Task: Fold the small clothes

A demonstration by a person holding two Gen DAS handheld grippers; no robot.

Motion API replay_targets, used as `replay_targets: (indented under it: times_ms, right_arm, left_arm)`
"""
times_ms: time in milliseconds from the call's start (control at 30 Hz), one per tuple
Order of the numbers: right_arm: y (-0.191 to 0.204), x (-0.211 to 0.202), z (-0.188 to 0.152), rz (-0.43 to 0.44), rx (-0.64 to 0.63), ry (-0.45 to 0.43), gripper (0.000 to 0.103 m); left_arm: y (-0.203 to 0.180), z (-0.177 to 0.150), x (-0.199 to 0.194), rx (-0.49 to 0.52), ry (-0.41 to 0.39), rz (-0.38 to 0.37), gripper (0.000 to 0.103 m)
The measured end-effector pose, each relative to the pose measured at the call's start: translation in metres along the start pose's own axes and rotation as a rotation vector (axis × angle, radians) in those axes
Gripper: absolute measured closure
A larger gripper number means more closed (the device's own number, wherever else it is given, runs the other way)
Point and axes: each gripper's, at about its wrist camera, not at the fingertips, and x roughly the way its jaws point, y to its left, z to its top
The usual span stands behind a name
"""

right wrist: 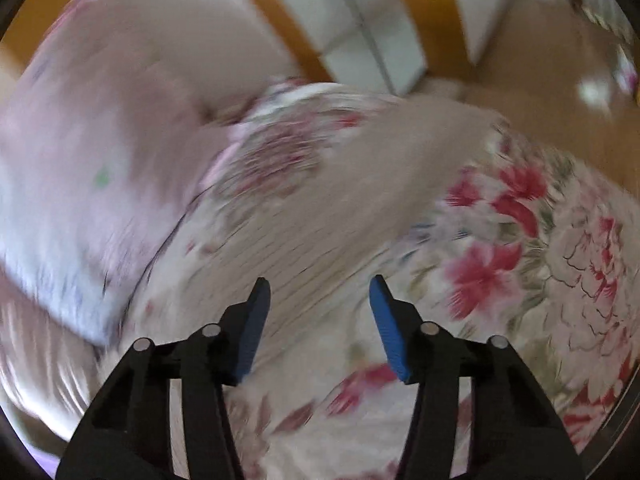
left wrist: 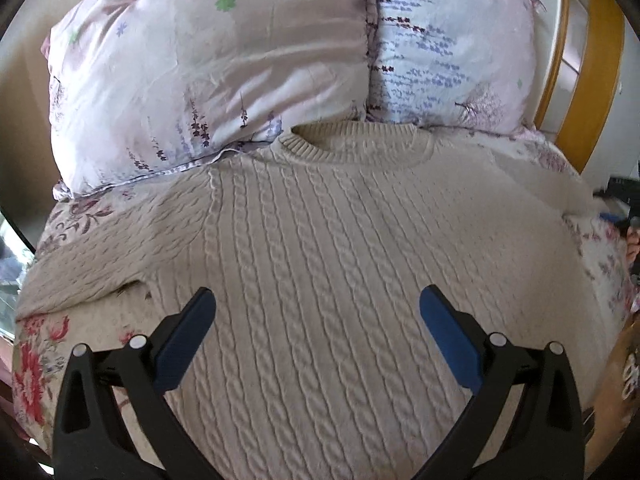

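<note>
A cream cable-knit sweater point(left wrist: 328, 240) lies flat on the bed, neck hole toward the pillows, one sleeve stretched out to the left. My left gripper point(left wrist: 318, 300) hovers over its lower body, open and empty. In the blurred right wrist view, a sleeve of the sweater point(right wrist: 360, 184) runs up and to the right across the floral sheet. My right gripper point(right wrist: 320, 292) is open and empty just above the sleeve's near end.
Two floral pillows point(left wrist: 208, 80) lie at the head of the bed, touching the collar. The floral bed sheet point(right wrist: 540, 260) surrounds the sweater. A wooden headboard point(left wrist: 592, 80) stands at the right; wooden floor and white furniture point(right wrist: 360, 32) lie beyond the bed.
</note>
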Motion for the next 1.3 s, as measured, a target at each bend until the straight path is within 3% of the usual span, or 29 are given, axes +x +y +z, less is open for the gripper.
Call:
replay_targets:
  times_ms: [200, 300, 533, 633, 800, 900, 1033, 1167, 1300]
  right_arm:
    - [-0.023, 0.011, 0.017, 0.011, 0.118, -0.021, 0.055]
    - [-0.028, 0.013, 0.023, 0.019, 0.144, -0.030, 0.058]
    - [-0.047, 0.021, 0.036, 0.041, 0.224, -0.078, 0.089]
    - [-0.039, 0.018, 0.036, 0.011, 0.145, -0.088, 0.093]
    - [-0.005, -0.006, 0.034, 0.017, -0.019, -0.178, 0.094]
    - [0.031, -0.025, 0.027, 0.049, -0.143, -0.227, 0.094]
    - [0.099, -0.052, -0.005, 0.170, -0.352, -0.264, 0.094]
    - [0.161, -0.059, -0.063, 0.329, -0.537, -0.173, 0.094]
    - [0.210, -0.033, -0.141, 0.413, -0.705, 0.029, 0.094]
  left_arm:
    - [0.013, 0.007, 0.007, -0.061, -0.033, -0.068, 0.002]
    - [0.016, 0.012, 0.006, -0.053, -0.080, -0.053, 0.002]
    - [0.029, 0.028, 0.018, -0.072, -0.038, -0.106, 0.002]
    - [0.037, 0.031, 0.031, -0.094, -0.004, -0.110, 0.002]
    - [0.044, 0.029, 0.045, -0.134, 0.016, -0.128, 0.002]
    - [0.047, 0.029, 0.053, -0.144, 0.038, -0.168, 0.002]
    - [0.050, 0.029, 0.060, -0.178, 0.070, -0.262, 0.002]
    - [0.055, 0.030, 0.064, -0.266, 0.077, -0.328, 0.002]
    - [0.063, 0.028, 0.071, -0.378, 0.082, -0.427, 0.002]
